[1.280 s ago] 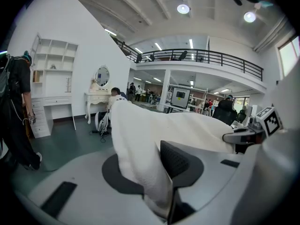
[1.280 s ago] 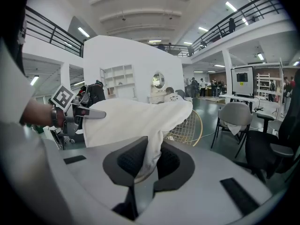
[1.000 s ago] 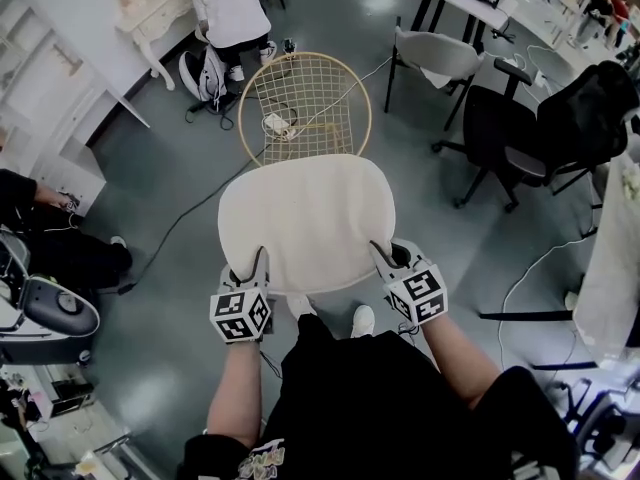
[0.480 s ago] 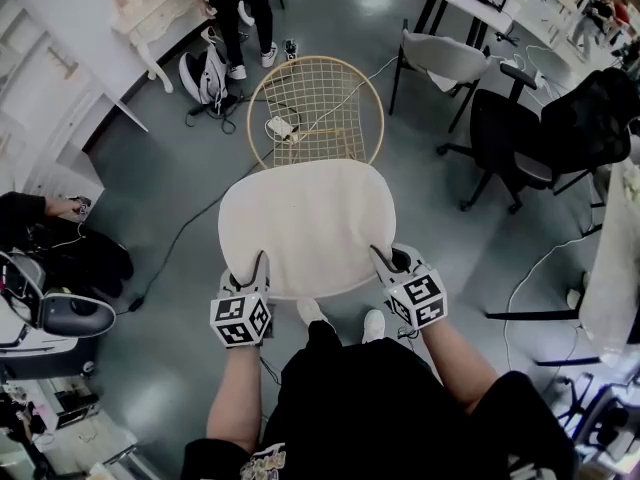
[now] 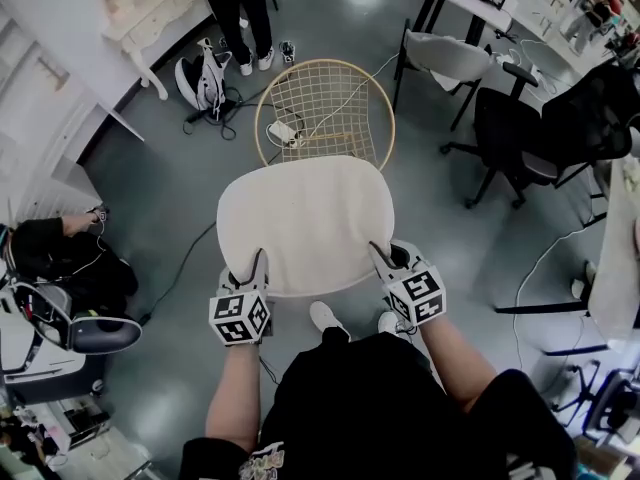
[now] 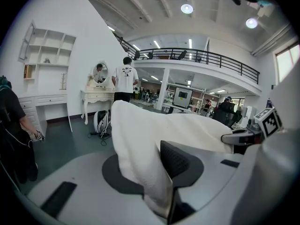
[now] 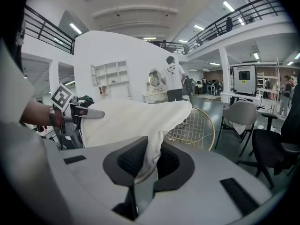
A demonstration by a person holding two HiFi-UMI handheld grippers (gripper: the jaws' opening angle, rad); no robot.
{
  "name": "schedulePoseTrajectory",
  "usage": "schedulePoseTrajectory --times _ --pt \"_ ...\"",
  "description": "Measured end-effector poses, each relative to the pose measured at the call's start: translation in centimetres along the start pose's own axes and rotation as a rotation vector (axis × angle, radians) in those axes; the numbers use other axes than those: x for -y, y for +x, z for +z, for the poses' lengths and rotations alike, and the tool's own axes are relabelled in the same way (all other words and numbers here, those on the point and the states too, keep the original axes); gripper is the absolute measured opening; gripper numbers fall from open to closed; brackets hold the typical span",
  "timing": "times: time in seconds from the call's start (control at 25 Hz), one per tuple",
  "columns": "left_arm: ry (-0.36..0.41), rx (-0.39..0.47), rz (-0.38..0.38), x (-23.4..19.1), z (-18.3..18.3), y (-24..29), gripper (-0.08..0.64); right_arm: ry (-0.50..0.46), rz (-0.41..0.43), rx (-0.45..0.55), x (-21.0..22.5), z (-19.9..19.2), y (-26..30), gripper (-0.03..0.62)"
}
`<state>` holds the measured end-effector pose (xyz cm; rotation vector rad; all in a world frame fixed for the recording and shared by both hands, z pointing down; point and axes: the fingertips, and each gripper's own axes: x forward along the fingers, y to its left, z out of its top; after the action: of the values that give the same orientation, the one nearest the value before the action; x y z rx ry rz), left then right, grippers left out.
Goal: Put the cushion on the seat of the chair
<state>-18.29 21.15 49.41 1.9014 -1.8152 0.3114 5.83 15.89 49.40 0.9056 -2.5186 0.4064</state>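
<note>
A cream, rounded cushion hangs level in front of me, held by its near edge at both corners. My left gripper is shut on the near left corner, and the fabric bunches between its jaws. My right gripper is shut on the near right corner, where the cloth is pinched between the pads. The gold wire chair stands on the floor just beyond the cushion, its round mesh seat bare. The cushion's far edge covers the chair's near rim in the head view.
A power strip and cables lie under the chair. A person stands by a white dressing table, a backpack beside them. A grey chair and a black office chair stand right. Another person sits at left.
Both grippers have carried the cushion forward toward the wire chair, and the floor has slid back beneath me. The person by the dressing table has risen from a crouch.
</note>
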Motion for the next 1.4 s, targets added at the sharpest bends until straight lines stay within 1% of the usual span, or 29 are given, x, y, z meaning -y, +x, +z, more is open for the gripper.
schedulePoseTrajectory --times 0.28,0.48,0.72,1.0,1.2,1.4 --pt "0.030 0.010 -0.036 -2.8 1.9 1.6 0.122 -0.002 -0.040 0.024 -0.6 1.7 2.7 0.049" --pt "0.040 0.010 -0.058 -3.2 2.8 2.9 0.121 -0.004 -0.057 0.028 -0.1 2.5 3.4 0.049" --pt "0.040 0.004 -0.087 -3.0 4.2 5.6 0.124 -0.012 -0.075 0.025 2.2 3.6 4.5 0.049" --pt "0.040 -0.004 -0.088 -3.6 6.8 11.0 0.126 -0.022 -0.078 0.020 6.5 5.7 8.4 0.051" --pt "0.028 -0.010 -0.079 -3.1 8.6 15.7 0.128 -0.028 -0.058 0.022 10.9 7.3 11.1 0.051" --pt "0.016 -0.022 -0.070 -1.9 10.6 21.2 0.129 -0.025 -0.044 0.012 16.4 8.8 13.6 0.051"
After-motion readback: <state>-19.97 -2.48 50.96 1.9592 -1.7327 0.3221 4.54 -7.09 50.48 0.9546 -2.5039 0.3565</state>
